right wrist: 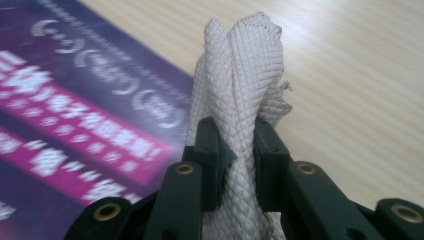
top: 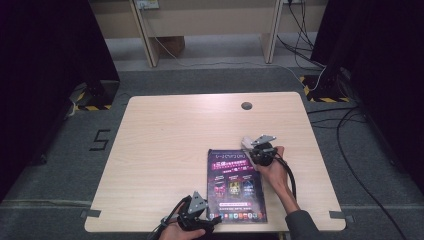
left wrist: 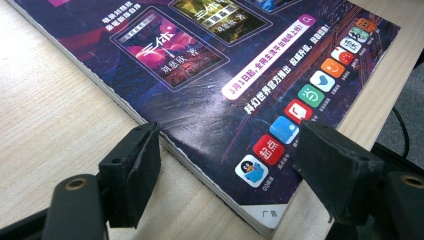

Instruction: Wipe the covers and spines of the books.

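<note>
A purple magazine (top: 235,185) lies flat on the wooden table (top: 165,150), near the front edge. My left gripper (top: 212,220) sits at its near left corner. In the left gripper view my left gripper (left wrist: 230,162) stands open, one jaw beside the magazine's (left wrist: 200,75) thick edge and the other over the cover's row of app icons. My right gripper (top: 251,149) hovers at the magazine's top right corner, shut on a twisted white woven cloth (top: 246,142). In the right gripper view the cloth (right wrist: 240,65) sticks up from between the jaws of my right gripper (right wrist: 237,165), over the magazine (right wrist: 75,125).
A round grommet hole (top: 246,105) sits near the table's far edge. Bare wood (left wrist: 50,110) spreads to the left and beyond the magazine. Black cables (top: 350,150) trail over the grey floor on the right, and dark curtains stand on both sides.
</note>
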{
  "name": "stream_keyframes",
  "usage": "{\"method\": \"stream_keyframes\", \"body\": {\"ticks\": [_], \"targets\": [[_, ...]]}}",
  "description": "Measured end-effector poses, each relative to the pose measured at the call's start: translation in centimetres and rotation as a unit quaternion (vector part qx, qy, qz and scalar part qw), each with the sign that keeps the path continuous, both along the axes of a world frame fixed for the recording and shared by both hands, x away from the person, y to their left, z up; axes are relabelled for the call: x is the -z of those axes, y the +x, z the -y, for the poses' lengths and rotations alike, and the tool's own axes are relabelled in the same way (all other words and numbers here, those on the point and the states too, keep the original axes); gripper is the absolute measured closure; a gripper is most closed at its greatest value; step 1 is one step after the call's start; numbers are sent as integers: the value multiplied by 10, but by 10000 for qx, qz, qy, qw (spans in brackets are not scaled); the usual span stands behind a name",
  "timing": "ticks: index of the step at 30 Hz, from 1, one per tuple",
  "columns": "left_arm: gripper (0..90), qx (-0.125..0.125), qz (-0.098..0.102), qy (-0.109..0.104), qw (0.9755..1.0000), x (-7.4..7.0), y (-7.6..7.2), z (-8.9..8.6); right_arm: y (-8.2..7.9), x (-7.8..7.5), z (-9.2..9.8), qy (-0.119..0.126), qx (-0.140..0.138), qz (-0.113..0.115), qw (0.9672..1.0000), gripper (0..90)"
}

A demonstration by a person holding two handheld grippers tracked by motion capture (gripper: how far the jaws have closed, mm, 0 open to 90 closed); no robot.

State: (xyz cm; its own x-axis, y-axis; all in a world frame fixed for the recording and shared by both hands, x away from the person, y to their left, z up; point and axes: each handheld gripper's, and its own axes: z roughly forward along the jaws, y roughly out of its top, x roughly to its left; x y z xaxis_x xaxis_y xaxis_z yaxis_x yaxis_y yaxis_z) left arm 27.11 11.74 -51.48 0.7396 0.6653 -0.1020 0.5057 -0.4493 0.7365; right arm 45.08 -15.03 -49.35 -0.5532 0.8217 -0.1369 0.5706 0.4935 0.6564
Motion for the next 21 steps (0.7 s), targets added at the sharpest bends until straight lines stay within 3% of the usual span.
{"method": "stream_keyframes", "body": {"ticks": [3,4,7,11,15,16,18,20,21], "targets": [[256,-3,-11,-6,10000,0,0,0,3,1,6,1,177,74,9998,765],[256,5,-15,-3,10000,0,0,0,5,1,12,109,243,49,9996,765],[249,-1,-35,-7,10000,0,1,0,6,4,14,-128,338,5,9993,769],[248,5,-24,-1,10000,0,1,0,4,5,17,10,356,3,9994,769],[247,14,-26,9,10000,0,1,0,2,-1,15,147,282,113,9994,770],[247,19,-21,12,10000,0,1,0,1,-6,10,289,151,127,9994,773],[246,17,-26,9,10000,0,1,0,0,-6,5,299,32,53,9995,773],[247,11,-16,9,10000,0,1,0,-1,0,-1,29,-64,-58,10000,772],[247,15,-9,14,10000,0,1,0,-1,0,-2,43,-46,-22,10000,772]]}}
